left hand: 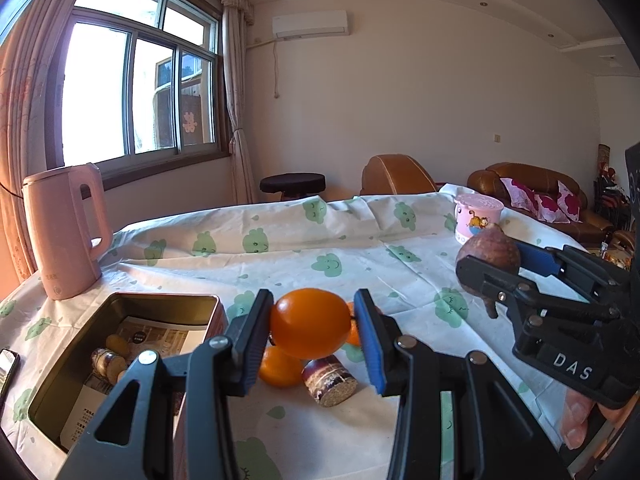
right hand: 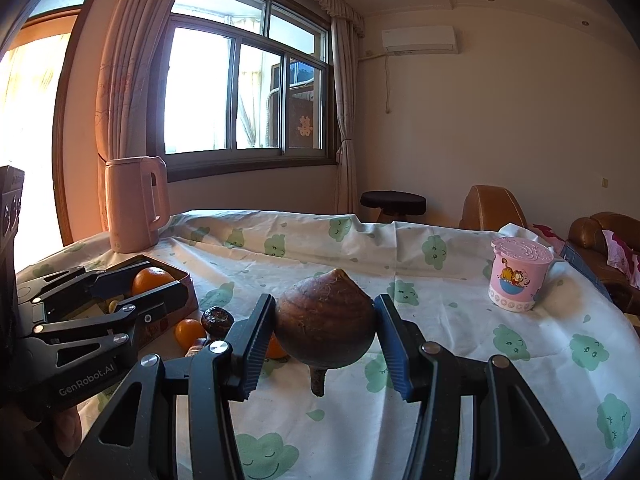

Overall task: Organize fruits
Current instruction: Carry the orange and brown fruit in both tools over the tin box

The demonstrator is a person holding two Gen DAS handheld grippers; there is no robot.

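My left gripper (left hand: 313,330) is shut on an orange (left hand: 310,323), held just above the table beside an open metal tin (left hand: 124,304). Under it on the cloth lie another orange (left hand: 278,368) and a small brown jar (left hand: 329,380) on its side. My right gripper (right hand: 325,330) is shut on a brown, pointed fruit (right hand: 325,320) with a short stalk hanging below, lifted off the table. In the left wrist view that brown fruit (left hand: 488,258) and the right gripper (left hand: 492,268) hang at the right. In the right wrist view the left gripper (right hand: 160,284) holds its orange (right hand: 152,278) over the tin.
A pink kettle (left hand: 64,232) stands at the table's back left. A pink lidded cartoon cup (right hand: 518,280) stands at the back right. The tin holds papers and small jars. A phone (left hand: 8,368) lies at the left edge. Beyond the table stand a stool and sofas.
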